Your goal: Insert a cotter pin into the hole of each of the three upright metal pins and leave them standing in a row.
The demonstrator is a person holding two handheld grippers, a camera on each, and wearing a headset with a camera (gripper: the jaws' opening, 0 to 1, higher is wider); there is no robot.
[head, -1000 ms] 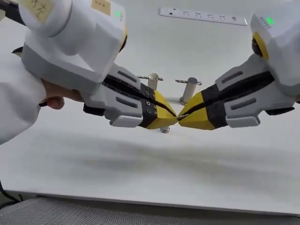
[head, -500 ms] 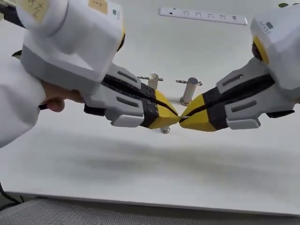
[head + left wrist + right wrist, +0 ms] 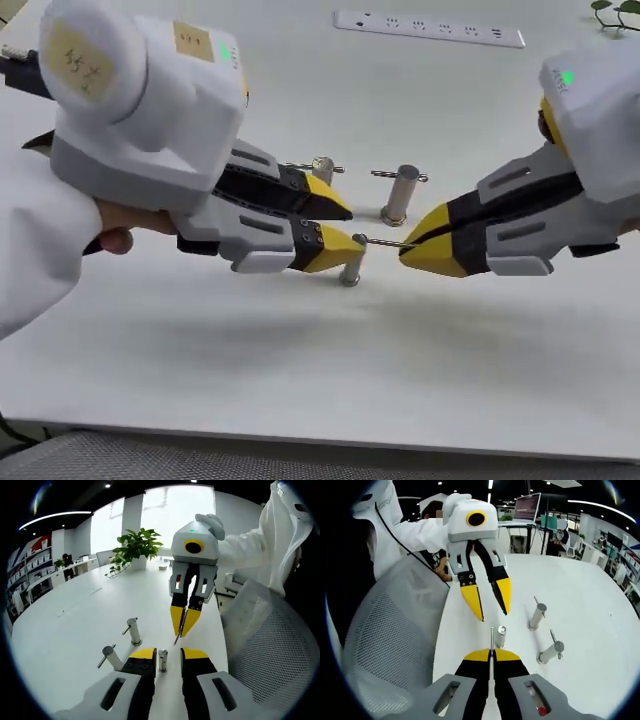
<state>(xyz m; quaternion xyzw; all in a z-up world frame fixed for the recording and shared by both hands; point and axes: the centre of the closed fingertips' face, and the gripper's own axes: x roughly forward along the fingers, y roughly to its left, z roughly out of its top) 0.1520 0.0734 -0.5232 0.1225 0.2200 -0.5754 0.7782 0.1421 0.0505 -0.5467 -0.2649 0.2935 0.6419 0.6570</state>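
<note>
Three upright metal pins stand on the white table. The far left pin (image 3: 322, 170) and the middle pin (image 3: 402, 192) each carry a cotter pin through the top. The near pin (image 3: 350, 264) (image 3: 162, 660) stands between the jaws of my left gripper (image 3: 355, 228) (image 3: 169, 654), which is open and not touching it. My right gripper (image 3: 408, 248) (image 3: 491, 655) is shut on a thin cotter pin (image 3: 385, 242) (image 3: 492, 639). Its free end reaches the near pin's top; I cannot tell whether it is in the hole.
A white power strip (image 3: 428, 28) lies at the table's far edge. The near table edge (image 3: 300, 432) runs along the bottom of the head view. A mesh chair (image 3: 270, 645) stands beside the table, with a potted plant (image 3: 135, 545) farther down it.
My left gripper has opened and let go of the near pin. The right gripper has drawn back a little to the right, still holding the cotter pin.
</note>
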